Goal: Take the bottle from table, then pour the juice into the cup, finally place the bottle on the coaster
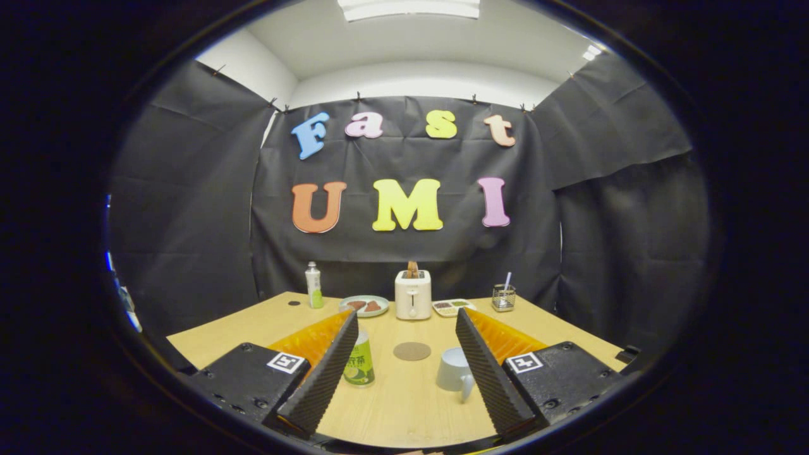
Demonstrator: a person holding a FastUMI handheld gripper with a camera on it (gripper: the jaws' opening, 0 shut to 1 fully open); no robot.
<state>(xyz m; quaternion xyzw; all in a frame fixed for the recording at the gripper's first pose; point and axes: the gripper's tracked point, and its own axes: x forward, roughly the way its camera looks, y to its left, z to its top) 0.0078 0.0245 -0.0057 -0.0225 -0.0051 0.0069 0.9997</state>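
Pale wood-grain tabletop (404, 404) carries everything; the toaster (413, 294) at the back centre serves as landmark for positions.

Left to right:
- Far left of the toaster, back row: a slim white bottle with a green band (313, 285), upright, with a small dark disc (294, 303) on the wood just to its left.
- Just left of the toaster: a plate (364, 306) with some brownish food on it.
- In front of the toaster and to its left: the bottle (359, 361) with a green label, upright, partly hidden behind the left finger. Taken as the task's juice bottle, since it sits in the near row with the cup and coaster.
- Directly in front of the toaster: a round brown coaster (412, 351), bare.
- In front and slightly right: a pale cup (456, 373) with its handle toward the viewer, touching or overlapped by the right finger edge; cannot tell whether it holds liquid.
- Just right of the toaster: a small tray (451, 307) with divided food.
- Further right: a wire-mesh holder (504, 297) with a straw-like stick in it.

Hand-held gripper (404, 370): fingers spread wide, nothing between them; bottle, coaster and cup all lie ahead in the gap.

Progress, judged: nothing done. Bottle stands ungrasped on the wood, coaster unoccupied. Left: grasp, pour, set down on the coaster.
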